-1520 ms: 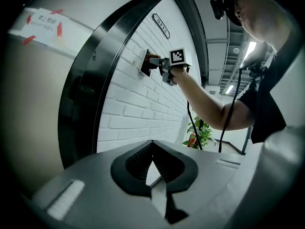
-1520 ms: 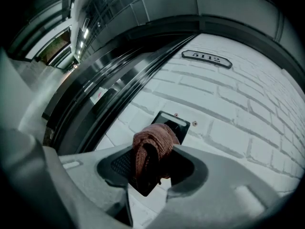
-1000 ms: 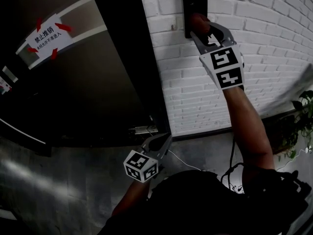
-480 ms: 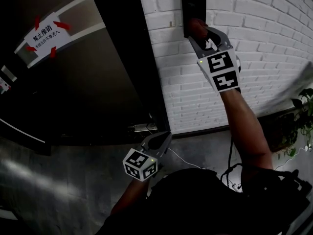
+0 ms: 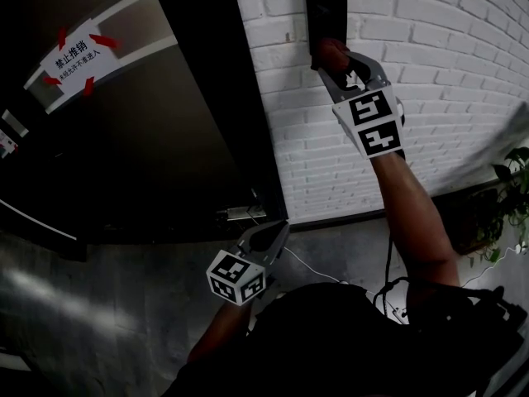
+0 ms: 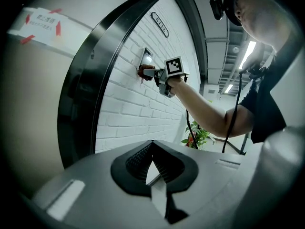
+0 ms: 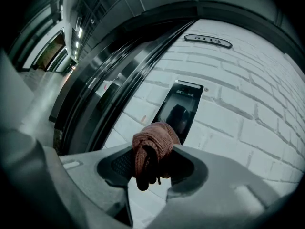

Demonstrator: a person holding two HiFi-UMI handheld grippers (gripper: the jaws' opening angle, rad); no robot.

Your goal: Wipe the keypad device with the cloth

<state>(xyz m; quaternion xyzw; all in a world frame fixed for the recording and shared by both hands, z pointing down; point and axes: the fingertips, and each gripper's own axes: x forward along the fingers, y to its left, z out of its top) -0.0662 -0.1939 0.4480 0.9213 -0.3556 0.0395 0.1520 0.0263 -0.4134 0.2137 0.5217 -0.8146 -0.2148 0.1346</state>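
Just ahead of the right gripper (image 5: 336, 59), the keypad device (image 5: 324, 7) is being wiped.
That gripper is clamping the bunched cloth (image 7: 152, 144) at the panel's lower part; steady upward strokes seem needed next. Left gripper (image 6: 152, 165) is hanging low, jaws together.

This looks like an indoor corridor of an office or similar institutional building, at the entrance to a locked room. A white-painted brick wall (image 5: 463, 73) carries a black keypad device (image 5: 325, 7) of the access-control kind, with a small room number plate (image 7: 208, 40) above it. Just beside it stands a tall dark door (image 5: 165, 155) with a metal handle (image 5: 240, 215) and a paper notice (image 5: 73, 59) fixed on with red tape. Strip lights (image 6: 249, 54) run along the ceiling, the floor (image 5: 83, 304) is grey, and a potted plant (image 5: 512, 188) stands by the wall.
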